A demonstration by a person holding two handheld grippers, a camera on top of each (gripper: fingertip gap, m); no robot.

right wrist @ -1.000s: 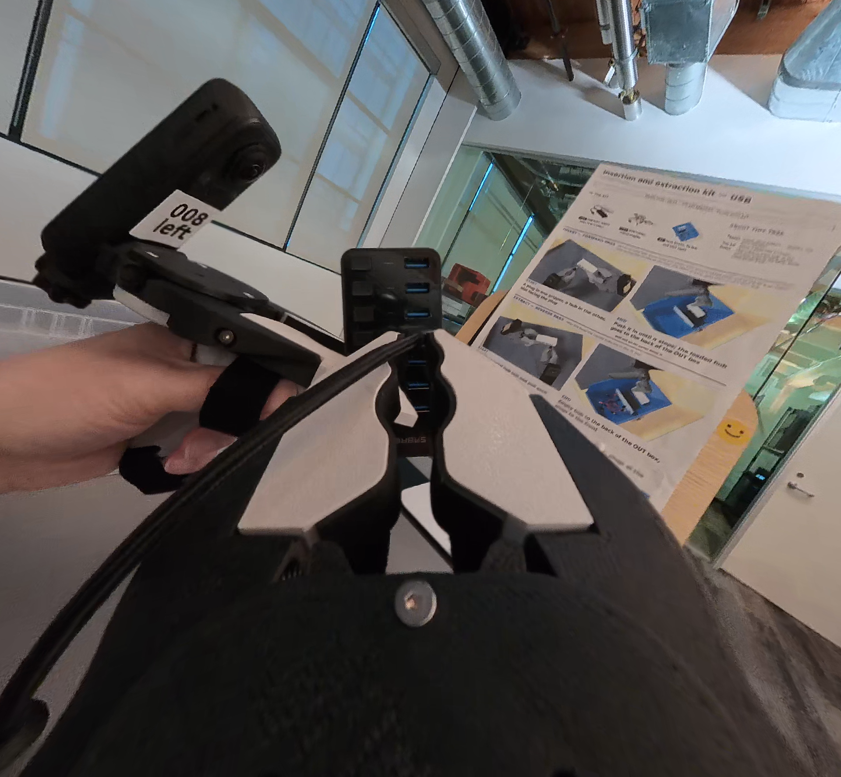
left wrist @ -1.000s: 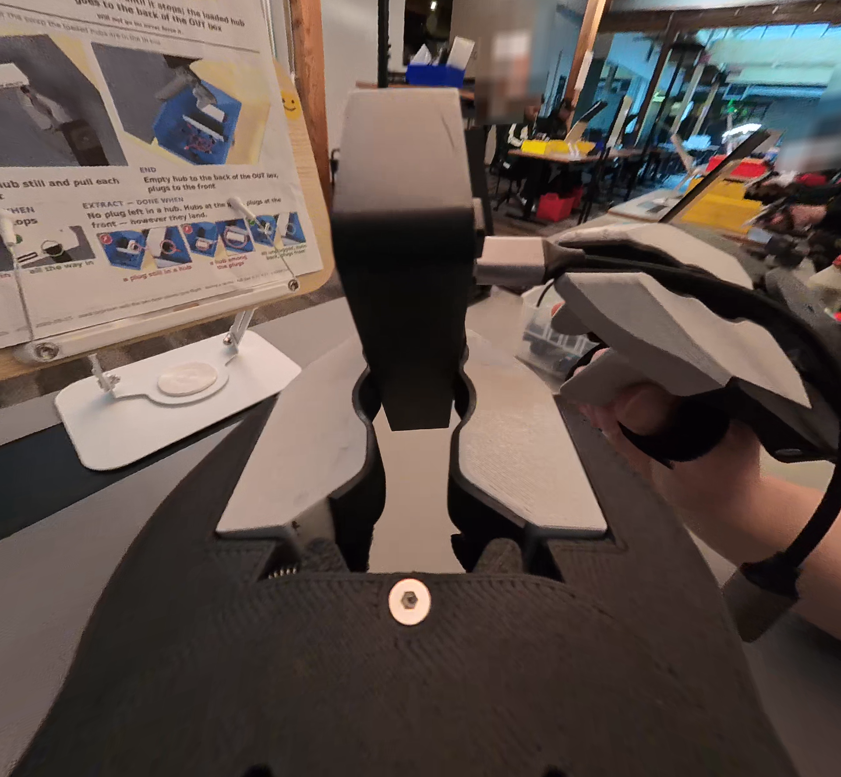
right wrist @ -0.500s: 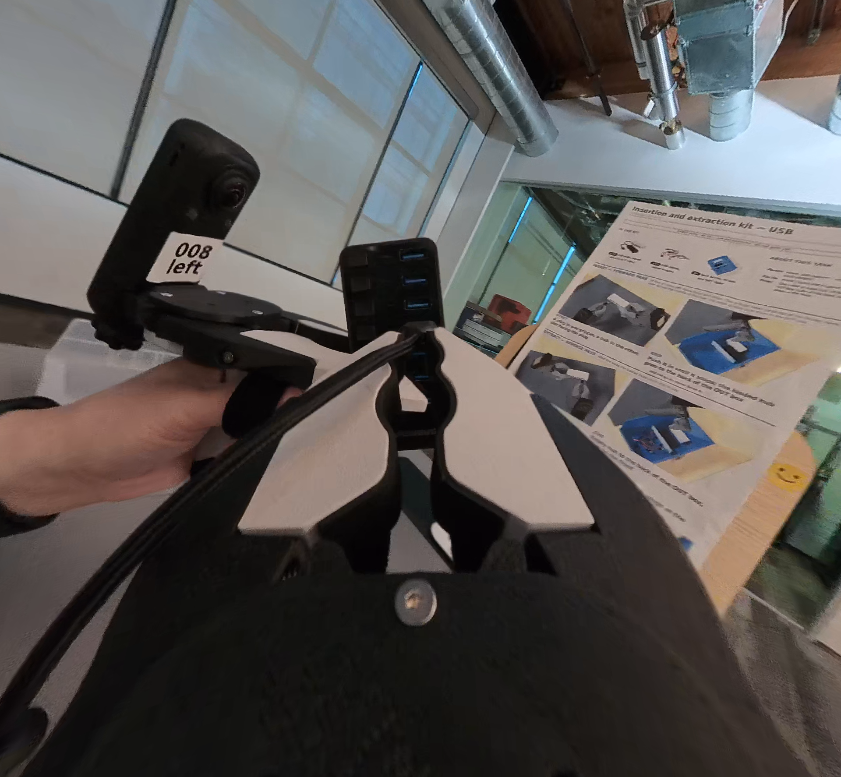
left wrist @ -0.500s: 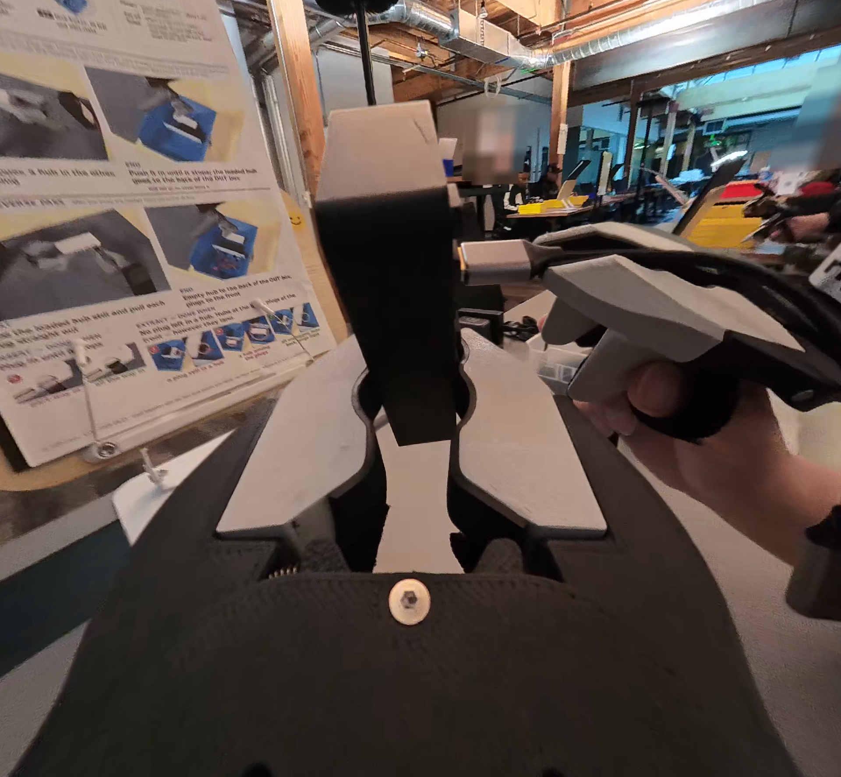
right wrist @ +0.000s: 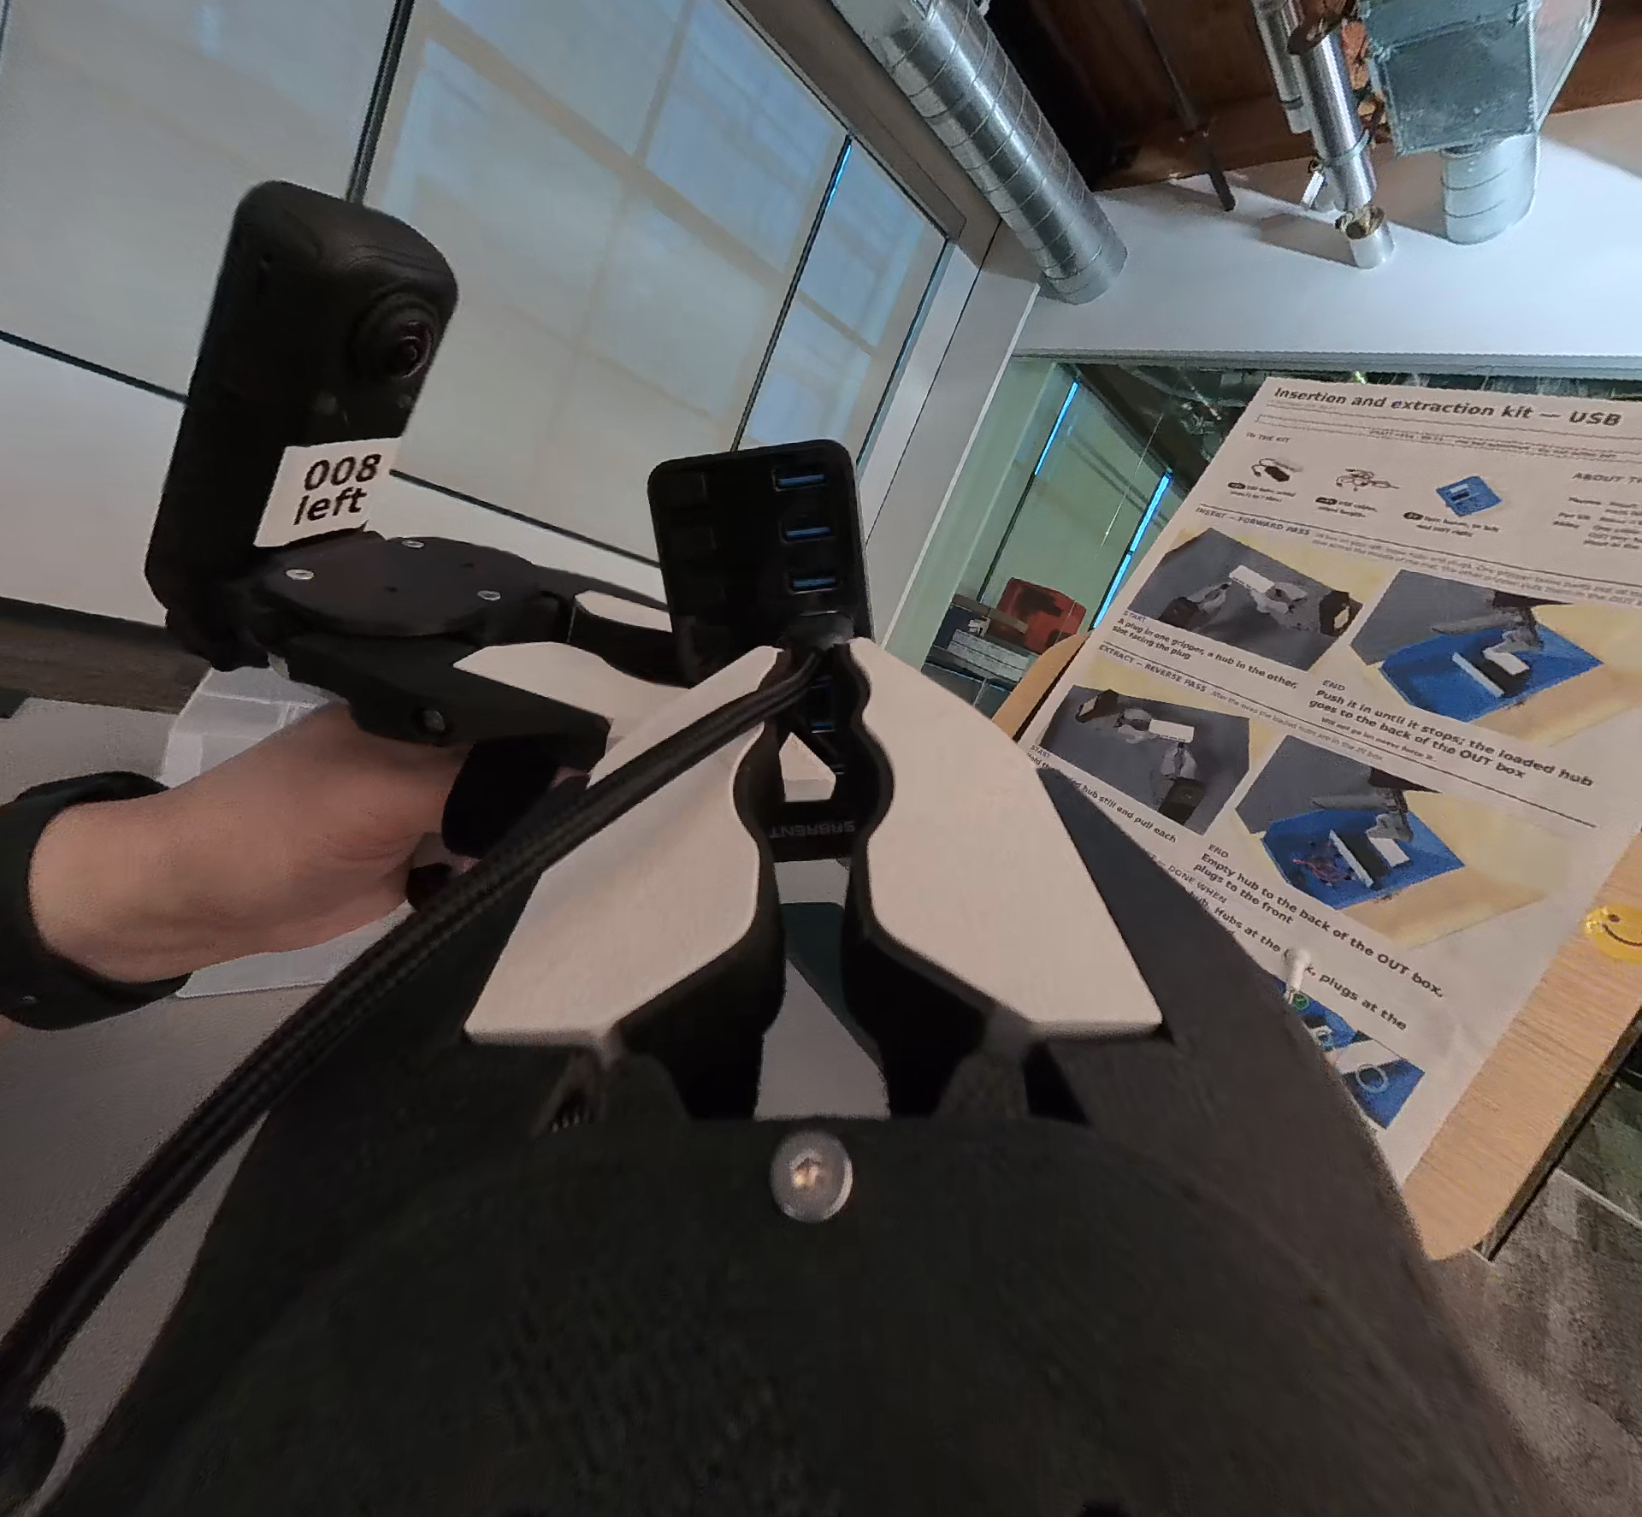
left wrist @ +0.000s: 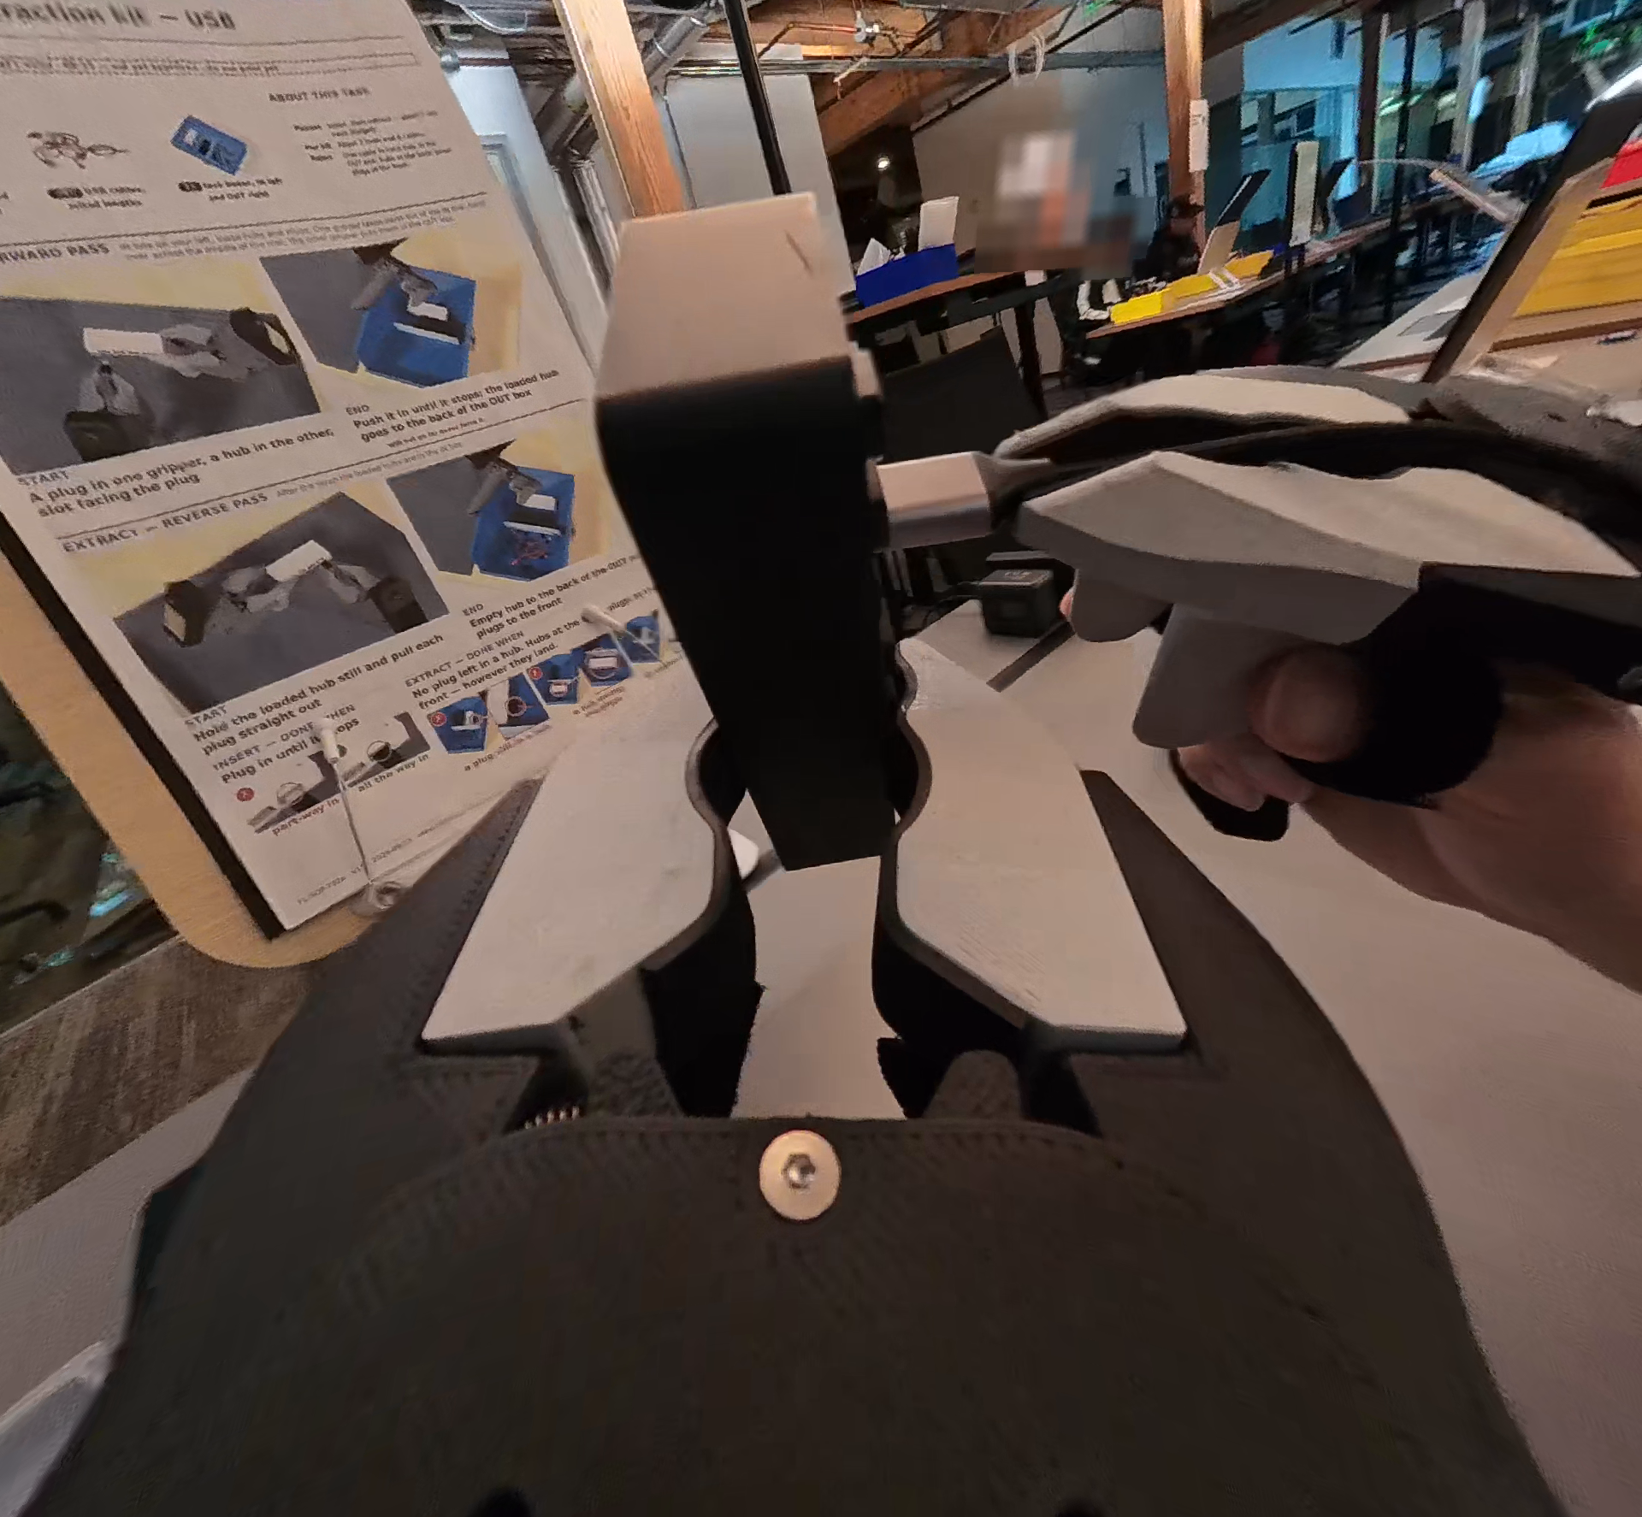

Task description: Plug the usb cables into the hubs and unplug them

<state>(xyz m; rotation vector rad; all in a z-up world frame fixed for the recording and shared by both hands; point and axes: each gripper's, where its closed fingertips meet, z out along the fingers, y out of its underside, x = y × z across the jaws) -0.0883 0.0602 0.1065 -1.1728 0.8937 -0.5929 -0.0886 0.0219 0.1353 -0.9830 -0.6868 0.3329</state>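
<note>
The black hub point(left wrist: 755, 550) is being held upright, clamped near its base by the closed left gripper point(left wrist: 804, 772). The silver plug point(left wrist: 933, 497), pinched by the right gripper point(right wrist: 813, 657), is now being pressed closer against the hub's port side than 1 second ago; whether it is fully seated cannot be told.

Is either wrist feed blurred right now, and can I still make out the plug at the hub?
Left wrist view: background and instruction sheet smeared, wide-angle bending at the edges, yet silver plug and hub read clearly. Right wrist view: sharper, bright windows without glare, but the right tool hides the plug's tip.
</note>
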